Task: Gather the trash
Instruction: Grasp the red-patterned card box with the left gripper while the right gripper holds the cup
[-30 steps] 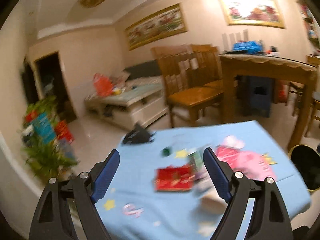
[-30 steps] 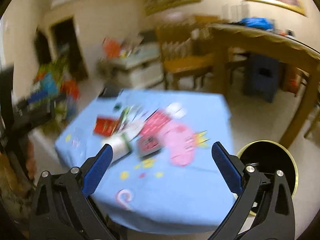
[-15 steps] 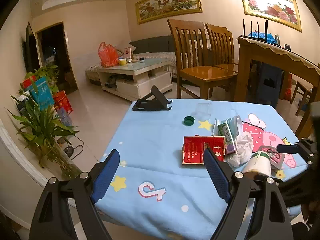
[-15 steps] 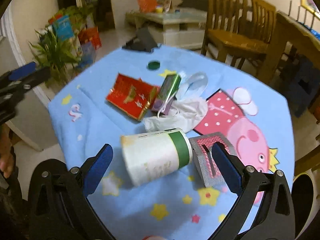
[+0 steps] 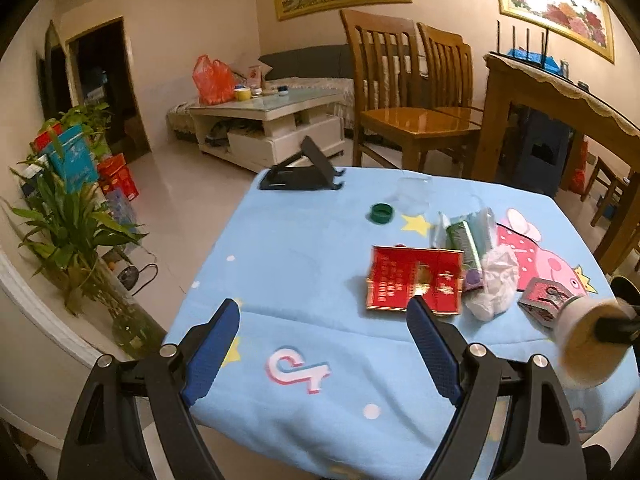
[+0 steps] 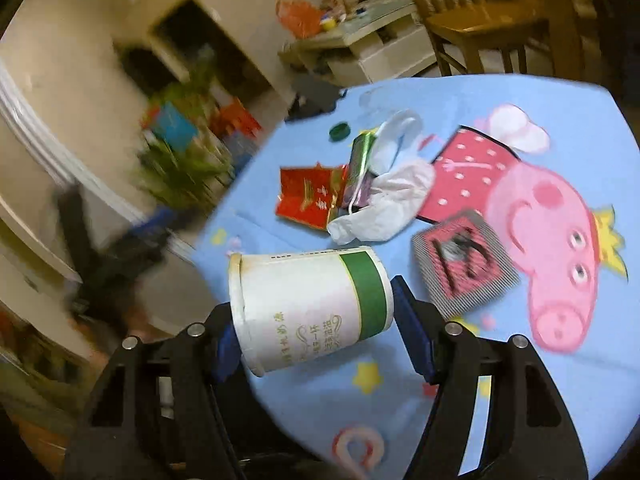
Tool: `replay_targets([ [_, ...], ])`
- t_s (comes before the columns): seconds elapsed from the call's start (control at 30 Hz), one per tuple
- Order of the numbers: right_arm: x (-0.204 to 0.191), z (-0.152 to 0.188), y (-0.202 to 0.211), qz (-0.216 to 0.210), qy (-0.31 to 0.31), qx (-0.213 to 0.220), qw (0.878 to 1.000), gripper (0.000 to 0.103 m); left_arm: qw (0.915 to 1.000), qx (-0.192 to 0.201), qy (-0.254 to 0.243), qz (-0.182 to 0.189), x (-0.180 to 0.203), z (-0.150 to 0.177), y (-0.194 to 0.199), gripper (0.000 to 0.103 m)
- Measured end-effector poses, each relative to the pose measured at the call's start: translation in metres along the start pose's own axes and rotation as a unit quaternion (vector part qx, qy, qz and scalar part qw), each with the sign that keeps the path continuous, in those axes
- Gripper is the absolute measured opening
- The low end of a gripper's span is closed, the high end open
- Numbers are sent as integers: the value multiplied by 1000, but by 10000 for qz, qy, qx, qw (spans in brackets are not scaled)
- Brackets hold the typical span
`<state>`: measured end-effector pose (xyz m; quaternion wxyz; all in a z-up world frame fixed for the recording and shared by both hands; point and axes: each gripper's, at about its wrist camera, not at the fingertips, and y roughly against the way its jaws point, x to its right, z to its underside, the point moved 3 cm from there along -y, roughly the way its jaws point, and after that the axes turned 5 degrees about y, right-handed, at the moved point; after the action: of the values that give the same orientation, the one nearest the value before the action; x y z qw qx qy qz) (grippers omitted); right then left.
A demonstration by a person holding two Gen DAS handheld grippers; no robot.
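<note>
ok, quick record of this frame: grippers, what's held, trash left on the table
left gripper: open, empty, hovering over the near edge of the table
right gripper: shut on paper cup, cup on its side, mouth to the left
trash on table: red packet, green wrapper, white tissue, green bottle cap, small red-and-grey box
also on table: black phone stand
bin: not clearly in view

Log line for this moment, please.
right gripper: shut on cup | left gripper: open, empty | red wrapper, tissue on table
</note>
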<state>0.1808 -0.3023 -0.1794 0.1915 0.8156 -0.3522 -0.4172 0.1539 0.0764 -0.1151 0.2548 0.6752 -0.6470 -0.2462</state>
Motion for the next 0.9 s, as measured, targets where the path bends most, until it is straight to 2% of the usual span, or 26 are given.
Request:
replay_targets([
  [0.1,21,8,43,145,-337,371,9986,65,9998,-36,-149,99,18,-3,-3,83],
  [0.17,43,20,75,341,-634,663,9952,65,9991,-116,-276,301,37,-4,-6,83],
  [0.23,61,33,100,353,-866,904,9915,65,9968,-257,-449,606,66,-4,-11,83],
  [0.33,84,53,128,421,-1195,1191,9848,65,9897,-423,-834,1080,125,-2,-14,83],
  [0.37,91,60,137,446,-1280,1259,9827,65,9845,-467,-1085,1298,152,0,-15,83],
  [0.47,107,79,155,566,-1406,1338,9794,65,9735,-735,-1545,1514,205,9,-26,83],
  [0.57,119,95,166,572,-1487,1415,9770,65,9721,-1359,-1382,1324,222,18,-47,81],
  [0.63,129,105,174,472,-1570,1473,9754,65,9714,-1813,-888,1251,223,19,-60,81],
  [0.67,134,108,176,420,-1604,1482,9750,65,9714,-2031,-632,1053,224,18,-66,81],
  [0.73,138,112,177,356,-1612,1481,9751,65,9668,-2390,-276,867,228,17,-75,81],
  [0.83,144,114,171,230,-1596,1475,9758,65,9637,-2605,56,590,237,13,-86,82],
  [0.9,148,117,167,136,-1616,1472,9757,65,9630,-2685,102,219,244,10,-98,83],
])
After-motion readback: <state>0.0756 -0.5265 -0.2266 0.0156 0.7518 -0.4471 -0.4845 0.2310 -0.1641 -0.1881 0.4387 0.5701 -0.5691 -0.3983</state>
